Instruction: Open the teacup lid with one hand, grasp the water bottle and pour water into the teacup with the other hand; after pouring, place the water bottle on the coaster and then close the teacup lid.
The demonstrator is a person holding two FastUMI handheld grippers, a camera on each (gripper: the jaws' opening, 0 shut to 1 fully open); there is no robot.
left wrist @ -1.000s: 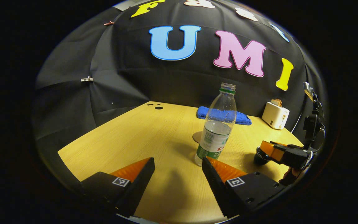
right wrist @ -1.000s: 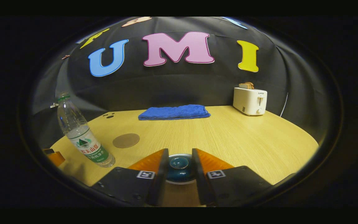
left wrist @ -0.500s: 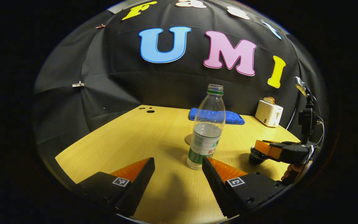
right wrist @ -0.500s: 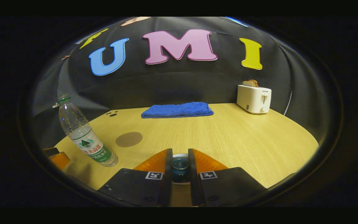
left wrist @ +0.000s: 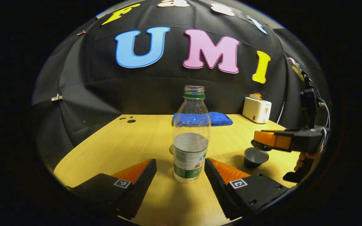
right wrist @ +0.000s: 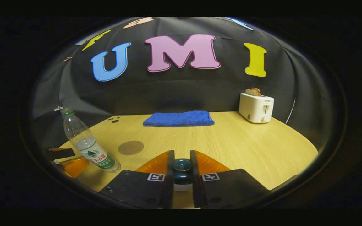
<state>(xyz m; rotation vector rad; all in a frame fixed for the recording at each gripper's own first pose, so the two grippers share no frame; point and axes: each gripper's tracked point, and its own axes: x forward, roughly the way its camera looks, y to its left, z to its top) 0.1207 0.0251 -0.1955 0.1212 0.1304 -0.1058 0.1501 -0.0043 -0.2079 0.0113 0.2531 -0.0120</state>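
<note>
Water bottle (left wrist: 190,135) stands uncapped at frame centre of the left gripper view, between the spread fingers of the left gripper (left wrist: 180,163); rightward, the open teacup (left wrist: 255,157) sits under the right gripper (right wrist: 182,166), clenched on the teacup lid (right wrist: 182,171).

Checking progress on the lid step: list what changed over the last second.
The right gripper closed its jaws on the teacup lid and lifted it off the teacup. The left gripper moved in to straddle the water bottle, jaws open. Coaster, towel and toaster stayed put.
</note>
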